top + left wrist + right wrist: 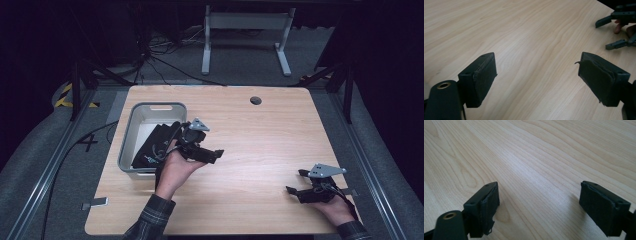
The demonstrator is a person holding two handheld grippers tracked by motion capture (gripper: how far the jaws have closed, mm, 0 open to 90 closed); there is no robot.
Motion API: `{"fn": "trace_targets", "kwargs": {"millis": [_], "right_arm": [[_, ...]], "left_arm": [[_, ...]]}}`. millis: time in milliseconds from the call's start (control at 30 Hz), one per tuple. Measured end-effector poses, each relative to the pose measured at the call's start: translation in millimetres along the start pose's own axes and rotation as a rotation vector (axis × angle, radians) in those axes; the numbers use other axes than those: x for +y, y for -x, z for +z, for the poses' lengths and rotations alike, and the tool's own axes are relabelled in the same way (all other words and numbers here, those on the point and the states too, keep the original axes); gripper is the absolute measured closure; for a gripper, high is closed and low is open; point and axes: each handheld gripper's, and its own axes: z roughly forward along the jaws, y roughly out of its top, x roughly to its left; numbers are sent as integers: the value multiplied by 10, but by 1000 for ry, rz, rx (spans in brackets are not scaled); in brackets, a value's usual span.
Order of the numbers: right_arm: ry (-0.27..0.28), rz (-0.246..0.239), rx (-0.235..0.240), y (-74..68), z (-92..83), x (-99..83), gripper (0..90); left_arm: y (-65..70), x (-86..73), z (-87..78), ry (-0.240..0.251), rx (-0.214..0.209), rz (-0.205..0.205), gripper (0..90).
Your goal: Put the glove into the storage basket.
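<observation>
Grey bin [131,131] holds dark, perhaps fabric, item [157,146]

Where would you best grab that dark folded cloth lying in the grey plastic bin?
Grip the dark folded cloth at its raised upper end, coming from above: the grey plastic bin walls block sideways approaches, and soft fabric bunches between jaws. The open left gripper is nearest.

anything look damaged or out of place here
The pads on the left gripper look worn: the lining of one of its fingers is frayed and peeling at the edge. A dark cloth lies bunched in the grey bin.
</observation>
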Motion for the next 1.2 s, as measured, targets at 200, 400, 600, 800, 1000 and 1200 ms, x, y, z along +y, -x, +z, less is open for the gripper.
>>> {"fn": "trace_targets", "kwargs": {"millis": [200,400,600,800,1000,1200], "right_arm": [[0,0,1,0,0,0,172],[0,0,1,0,0,0,172],[0,0,1,0,0,0,172],[0,0,0,0,0,0,172],[0,0,1,0,0,0,172],[0,0,1,0,0,0,172]], "left_arm": [[162,-21,175,-5,-29,27,156],[338,-115,390,-9,-51,60,156],[471,-245,574,-25,-71,87,155],[541,-363,699,-38,-59,112,154],[573,-488,829,-90,-47,126,148],[573,-606,944,-134,-32,131,144]]}}
